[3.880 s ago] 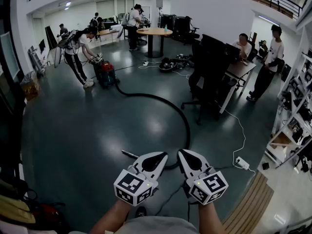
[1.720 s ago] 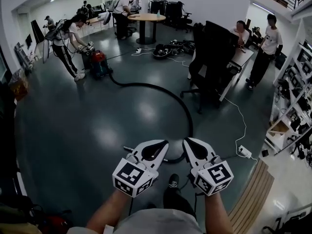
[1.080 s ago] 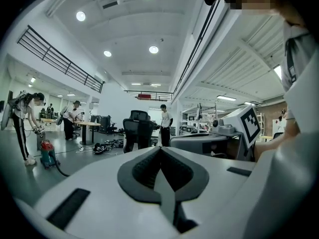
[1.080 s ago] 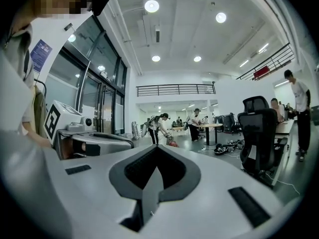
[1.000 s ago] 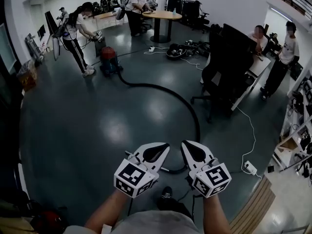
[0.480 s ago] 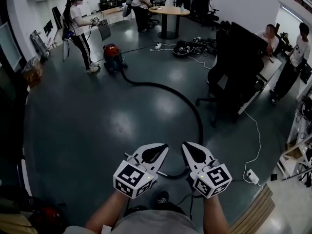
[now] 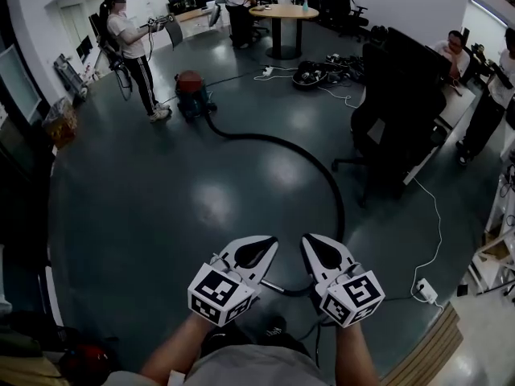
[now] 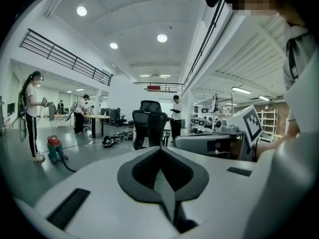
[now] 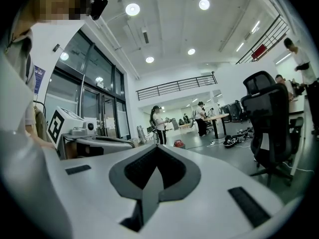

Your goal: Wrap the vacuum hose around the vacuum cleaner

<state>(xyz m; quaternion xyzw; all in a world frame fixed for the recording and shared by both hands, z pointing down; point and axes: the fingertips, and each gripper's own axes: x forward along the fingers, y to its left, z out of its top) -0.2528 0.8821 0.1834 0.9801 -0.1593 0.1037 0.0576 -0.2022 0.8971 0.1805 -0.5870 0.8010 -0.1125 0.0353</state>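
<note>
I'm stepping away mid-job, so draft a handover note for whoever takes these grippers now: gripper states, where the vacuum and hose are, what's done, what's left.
Left gripper: shut, empty. Right gripper: shut, empty.
Red canister vacuum cleaner: far across the dark floor, a person beside it.
Long black flexible hose: lies in a wide arc on the floor from the vacuum cleaner to just below the grippers.
Done: nothing wrapped yet.
Left: grasp the hose's near end and wind it around the vacuum cleaner.

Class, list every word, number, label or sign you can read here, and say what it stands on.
No text is readable.
The left gripper and right gripper bear square marker patterns only, no letters.
The red sign on the far railing: too small.
The blue poster: too blurred.
</note>
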